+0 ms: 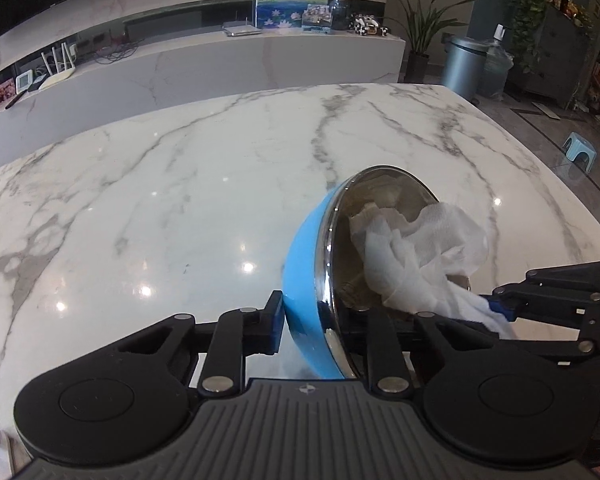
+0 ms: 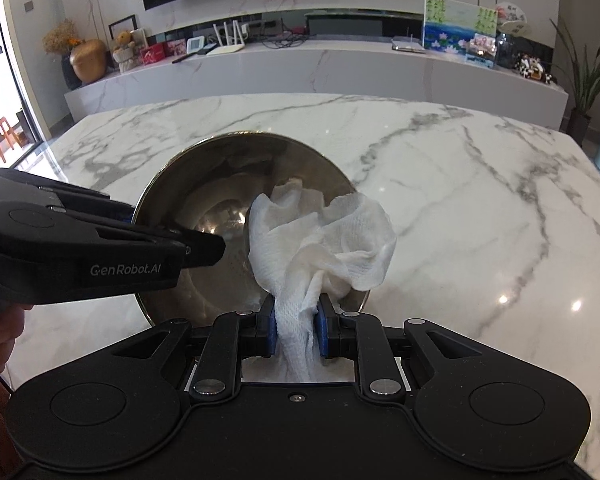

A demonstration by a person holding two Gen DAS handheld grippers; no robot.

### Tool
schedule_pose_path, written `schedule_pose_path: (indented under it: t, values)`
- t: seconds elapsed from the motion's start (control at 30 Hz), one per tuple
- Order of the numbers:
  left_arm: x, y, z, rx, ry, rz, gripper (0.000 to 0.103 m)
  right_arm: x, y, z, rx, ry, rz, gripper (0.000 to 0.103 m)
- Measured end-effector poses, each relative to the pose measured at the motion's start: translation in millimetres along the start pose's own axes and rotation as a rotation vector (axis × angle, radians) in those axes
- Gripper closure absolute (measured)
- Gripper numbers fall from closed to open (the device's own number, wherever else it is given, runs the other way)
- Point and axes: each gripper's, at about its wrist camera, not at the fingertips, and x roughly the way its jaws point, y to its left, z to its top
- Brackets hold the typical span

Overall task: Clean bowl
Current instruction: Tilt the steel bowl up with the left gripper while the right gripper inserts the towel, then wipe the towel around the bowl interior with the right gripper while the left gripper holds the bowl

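Observation:
A bowl (image 1: 306,264), blue outside and shiny steel inside, is held tilted on its side above the marble table (image 1: 180,208). My left gripper (image 1: 320,328) is shut on the bowl's rim, one finger on the blue wall and one inside. My right gripper (image 2: 296,328) is shut on a crumpled white paper towel (image 2: 320,236) and presses it against the steel inside of the bowl (image 2: 220,184). The towel also shows in the left wrist view (image 1: 412,252), with the right gripper (image 1: 504,308) reaching in from the right. The left gripper (image 2: 204,248) enters the right wrist view from the left.
A long marble sideboard (image 2: 320,64) with routers, pictures and ornaments stands beyond the table. A grey bin (image 1: 462,66), a potted plant (image 1: 420,24) and a small blue stool (image 1: 580,148) are on the floor at the right.

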Motion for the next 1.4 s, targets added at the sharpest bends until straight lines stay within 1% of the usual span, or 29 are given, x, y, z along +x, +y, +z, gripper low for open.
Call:
schedule_pose_path:
  t: [0.1,0.33,0.43,0.5,0.57,0.7,0.9,0.93,1.0,1.1,1.4]
  values:
    - [1,-2,1,0.010,-0.002,0.000,0.084,4,1,-2,0.008,0.021,0.033,0.086]
    - [1,0,1,0.009,0.002,-0.002,0.084,-4,3,-3,-0.020,-0.020,0.026,0.085]
    - [2,1,1,0.004,0.006,-0.004,0.084,-8,3,-4,-0.032,-0.038,0.023,0.078]
    - [2,1,1,0.001,0.007,-0.005,0.084,-11,4,-4,-0.040,-0.050,0.021,0.071]
    - [2,1,1,-0.001,0.009,-0.006,0.084,-13,4,-5,-0.049,-0.062,0.019,0.067]
    - [1,1,1,-0.002,0.011,-0.007,0.084,-16,3,-5,-0.068,-0.093,0.013,0.067]
    - [1,1,2,0.001,0.010,-0.008,0.084,-9,10,-5,-0.093,-0.085,0.037,0.068]
    - [1,2,1,0.000,0.010,-0.009,0.084,-8,11,-5,-0.097,-0.083,0.040,0.068]
    - [1,3,1,0.000,0.010,-0.011,0.084,-5,14,-5,-0.107,-0.079,0.048,0.079]
    - [1,3,1,0.004,0.010,-0.011,0.084,-3,15,-6,-0.110,-0.072,0.052,0.081]
    - [1,-1,0,0.034,0.002,0.000,0.084,1,12,-10,-0.101,-0.045,0.050,0.081]
